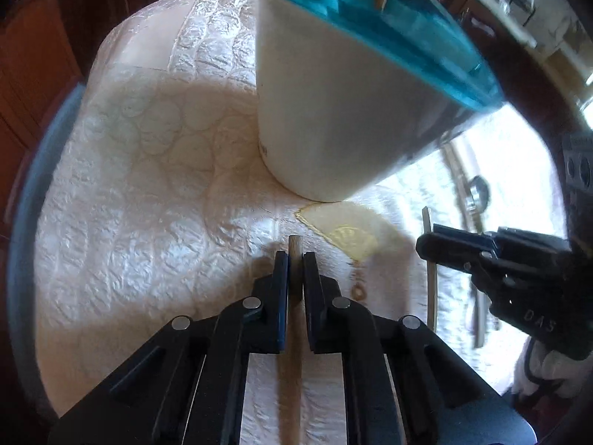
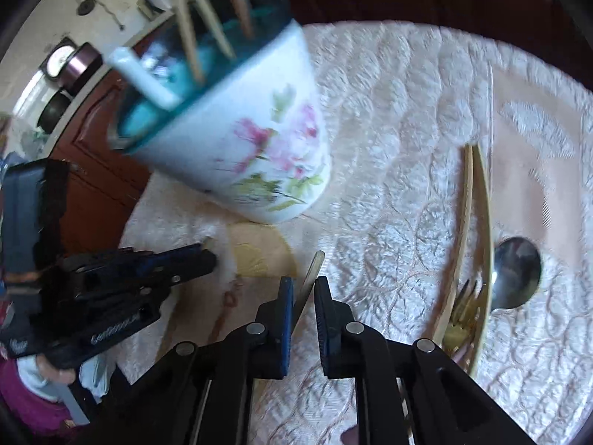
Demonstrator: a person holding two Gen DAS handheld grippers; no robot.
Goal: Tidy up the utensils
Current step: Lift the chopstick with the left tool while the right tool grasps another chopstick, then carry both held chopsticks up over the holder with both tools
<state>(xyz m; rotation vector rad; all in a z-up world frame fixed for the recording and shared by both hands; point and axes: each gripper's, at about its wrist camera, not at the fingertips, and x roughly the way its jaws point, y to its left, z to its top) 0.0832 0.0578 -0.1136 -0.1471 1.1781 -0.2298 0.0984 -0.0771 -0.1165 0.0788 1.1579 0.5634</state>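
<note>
The white cup (image 1: 333, 111), blue-rimmed and painted with pink flowers (image 2: 237, 141), stands on the quilted white tablecloth (image 1: 148, 185) and serves as the landmark here; several chopsticks (image 2: 192, 18) and a white handle (image 2: 142, 78) already stand inside it. Just in front of the cup's base, the left gripper (image 1: 295, 274) has its fingers drawn nearly together, pinching a wooden chopstick (image 1: 294, 248) that runs lengthwise between the pads, its blunt tip poking out past the fingertips toward the cup. To the right of the cup's base, the right gripper (image 2: 304, 296) is likewise closed to a narrow gap on a pale chopstick (image 2: 313, 267), which slants between the blue pads (image 2: 286, 307) with its tip sticking up beyond them; in the left wrist view this same stick (image 1: 428, 230) shows crossing the right gripper's (image 1: 437, 248) dark fingers. Farther right of the cup, well apart from it, more chopsticks (image 2: 478, 204) lie on the cloth beside a gold fork (image 2: 463, 304) and a steel spoon (image 2: 515, 274). A yellowish patch (image 1: 348, 233) on the cloth lies between the cup and both grippers.
</note>
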